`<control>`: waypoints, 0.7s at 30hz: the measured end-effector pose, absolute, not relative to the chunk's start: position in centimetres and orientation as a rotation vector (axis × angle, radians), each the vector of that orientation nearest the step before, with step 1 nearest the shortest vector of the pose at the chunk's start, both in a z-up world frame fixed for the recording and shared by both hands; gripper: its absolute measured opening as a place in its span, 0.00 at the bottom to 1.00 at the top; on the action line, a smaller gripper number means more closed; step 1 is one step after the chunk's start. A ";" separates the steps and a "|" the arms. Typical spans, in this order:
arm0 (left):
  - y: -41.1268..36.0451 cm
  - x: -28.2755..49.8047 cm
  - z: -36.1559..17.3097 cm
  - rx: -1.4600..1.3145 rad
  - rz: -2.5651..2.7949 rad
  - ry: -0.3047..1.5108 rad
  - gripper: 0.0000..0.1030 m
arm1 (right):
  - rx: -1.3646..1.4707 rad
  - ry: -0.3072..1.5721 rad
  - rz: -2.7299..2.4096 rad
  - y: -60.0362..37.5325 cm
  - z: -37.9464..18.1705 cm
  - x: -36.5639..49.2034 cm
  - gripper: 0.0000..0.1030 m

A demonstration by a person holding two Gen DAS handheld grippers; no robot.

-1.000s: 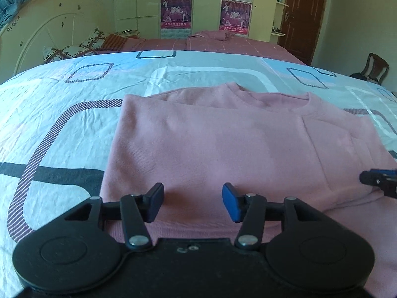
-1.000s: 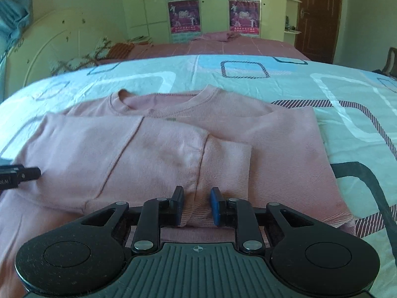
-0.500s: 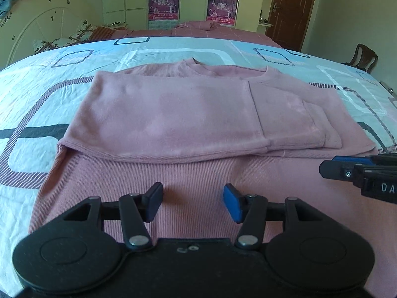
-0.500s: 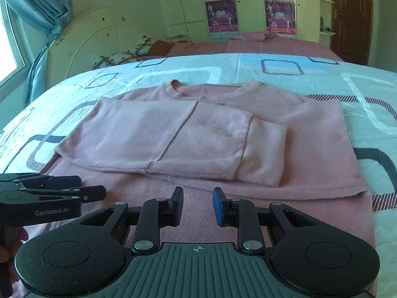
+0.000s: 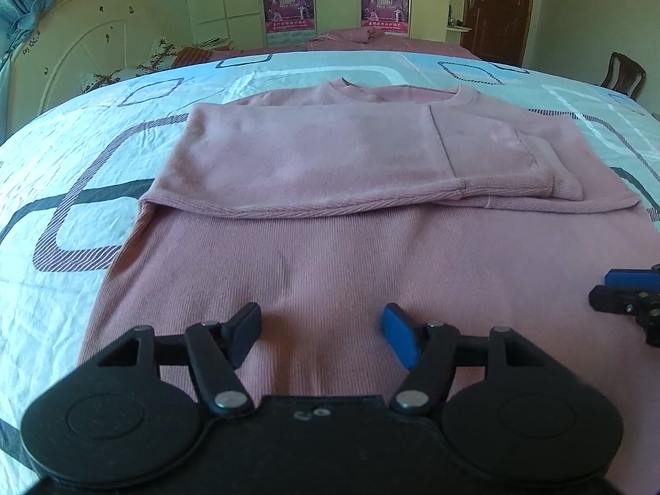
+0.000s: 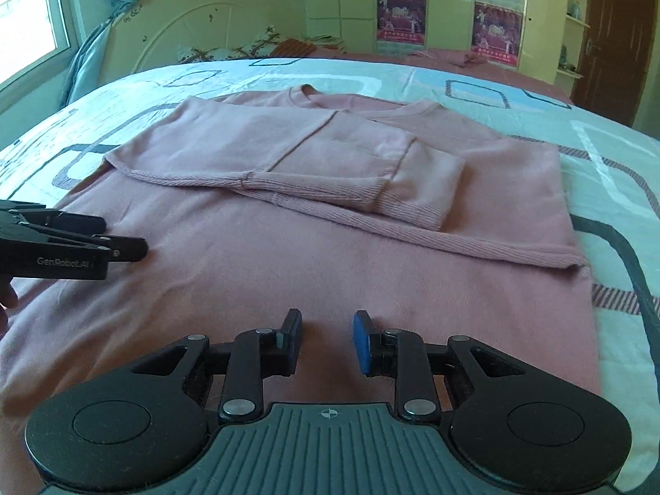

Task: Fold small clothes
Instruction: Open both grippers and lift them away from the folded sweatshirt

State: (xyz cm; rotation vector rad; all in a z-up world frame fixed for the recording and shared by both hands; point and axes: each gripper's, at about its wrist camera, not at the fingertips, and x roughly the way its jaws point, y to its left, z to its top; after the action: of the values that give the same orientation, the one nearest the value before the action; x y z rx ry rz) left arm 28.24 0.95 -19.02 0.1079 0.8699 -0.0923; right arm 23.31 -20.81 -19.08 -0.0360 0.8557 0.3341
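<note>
Pink sweater (image 5: 350, 255) spread flat on the bed (image 5: 82, 156), neckline at the far side, hem toward the cameras. Both sleeves are folded across the chest, cuffs overlapping toward the right side of the garment, and their lower edge runs as a ribbed line across the middle of the body.

Left tool (image 5: 321, 334) hovers over the near part of the sweater, left of centre, and its jaws are opening right now, with a wide gap between the pads. Only the flat pink fabric below shows through that gap; nothing is pinched. The sleeve fold lies well beyond its tips.

Right tool (image 6: 326, 340) hangs over the near hem area, jaws a modest way apart, pads clear of the cloth, gripping nothing. The folded cuffs lie ahead of it, slightly right.

In the right wrist view the left tool comes in from the left edge, its tips above the sweater's left side below the sleeve fold, with fingers (image 6: 6, 301) of a hand just showing behind it. In the left wrist view the right tool's tips peek in from the right edge, over the pink fabric.
</note>
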 end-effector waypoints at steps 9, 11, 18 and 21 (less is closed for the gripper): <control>2.6 25.4 -18.2 0.078 -0.106 0.861 0.63 | 0.030 0.837 0.201 -23.3 -18.2 19.3 0.25; 2.8 24.4 -17.9 0.062 -0.132 0.853 0.63 | 0.064 0.825 0.198 -22.5 -17.3 18.5 0.25; 3.9 20.6 -18.4 0.070 -0.186 0.855 0.63 | 0.062 0.820 0.221 -17.6 -16.6 15.2 0.25; 4.9 19.4 -18.7 0.085 -0.193 0.849 0.64 | 0.022 0.852 0.190 -16.8 -17.6 13.6 0.25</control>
State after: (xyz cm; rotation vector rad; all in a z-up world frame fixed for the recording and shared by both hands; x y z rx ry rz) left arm 19.36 4.91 -18.68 0.0855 0.8486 -0.1934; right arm 13.64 -16.80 -17.59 0.0216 0.8515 0.1900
